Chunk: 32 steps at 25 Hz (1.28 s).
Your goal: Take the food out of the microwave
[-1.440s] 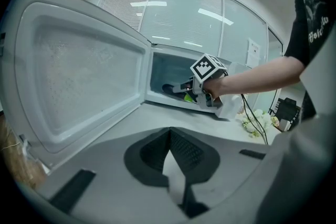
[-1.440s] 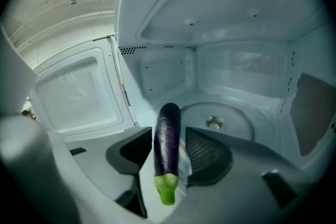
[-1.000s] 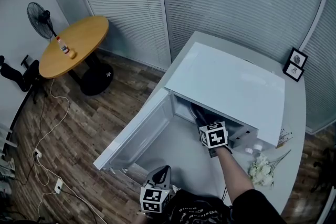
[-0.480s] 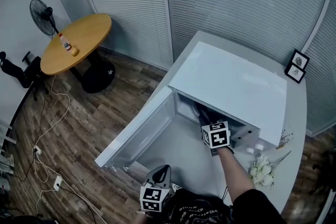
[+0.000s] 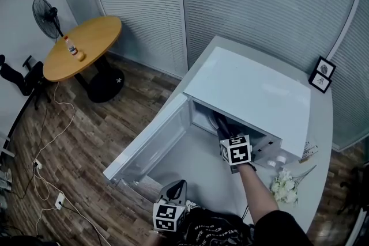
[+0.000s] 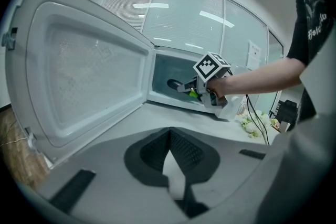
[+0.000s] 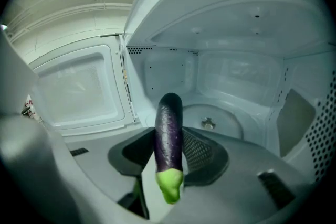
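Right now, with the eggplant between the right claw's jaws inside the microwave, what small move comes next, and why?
Probably draw the right claw straight back out of the microwave. Its jaws grip the eggplant on both sides, and the door stands wide open, so the way out looks clear.

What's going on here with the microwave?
A person is taking food out of the microwave, whose door stands wide open. The right gripper reaches into the cavity and is clamped on an eggplant, with the purple end pointing inward and the green stem end toward the gripper. The eggplant is not out yet. The left gripper hangs back in front of the microwave, shut and empty.
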Each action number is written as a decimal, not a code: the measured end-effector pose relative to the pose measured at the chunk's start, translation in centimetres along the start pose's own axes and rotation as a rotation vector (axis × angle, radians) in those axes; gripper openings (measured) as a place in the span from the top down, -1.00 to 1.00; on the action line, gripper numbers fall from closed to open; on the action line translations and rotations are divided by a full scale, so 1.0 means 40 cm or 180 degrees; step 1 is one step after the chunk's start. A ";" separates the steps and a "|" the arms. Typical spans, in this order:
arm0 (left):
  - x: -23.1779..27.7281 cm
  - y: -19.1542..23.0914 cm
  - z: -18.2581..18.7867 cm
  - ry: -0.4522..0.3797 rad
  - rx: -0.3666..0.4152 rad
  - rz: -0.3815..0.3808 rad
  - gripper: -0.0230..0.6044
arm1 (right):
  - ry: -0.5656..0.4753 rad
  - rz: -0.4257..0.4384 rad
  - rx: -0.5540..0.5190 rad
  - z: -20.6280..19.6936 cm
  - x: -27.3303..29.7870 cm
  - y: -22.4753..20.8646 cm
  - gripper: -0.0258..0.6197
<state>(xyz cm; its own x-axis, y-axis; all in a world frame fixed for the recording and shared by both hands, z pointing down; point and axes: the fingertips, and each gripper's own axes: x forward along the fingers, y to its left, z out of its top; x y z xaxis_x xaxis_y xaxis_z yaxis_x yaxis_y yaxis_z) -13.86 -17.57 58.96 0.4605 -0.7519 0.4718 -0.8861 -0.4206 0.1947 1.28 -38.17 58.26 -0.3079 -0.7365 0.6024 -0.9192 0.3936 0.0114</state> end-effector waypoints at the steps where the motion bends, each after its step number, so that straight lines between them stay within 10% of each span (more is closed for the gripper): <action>1: -0.001 -0.001 0.000 -0.0005 0.0002 -0.0003 0.90 | -0.0001 0.0000 -0.0005 -0.001 -0.005 0.002 0.43; 32: -0.005 -0.070 0.018 -0.0161 0.0105 -0.0129 0.90 | -0.0183 -0.0086 -0.0323 -0.069 -0.179 0.031 0.43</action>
<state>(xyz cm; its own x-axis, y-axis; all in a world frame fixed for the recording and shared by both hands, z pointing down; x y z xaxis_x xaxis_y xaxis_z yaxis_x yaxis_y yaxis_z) -11.44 -16.63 57.70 0.4987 -0.7583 0.4198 -0.8649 -0.4671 0.1839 3.02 -30.90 56.16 -0.2995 -0.7768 0.5541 -0.8987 0.4246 0.1095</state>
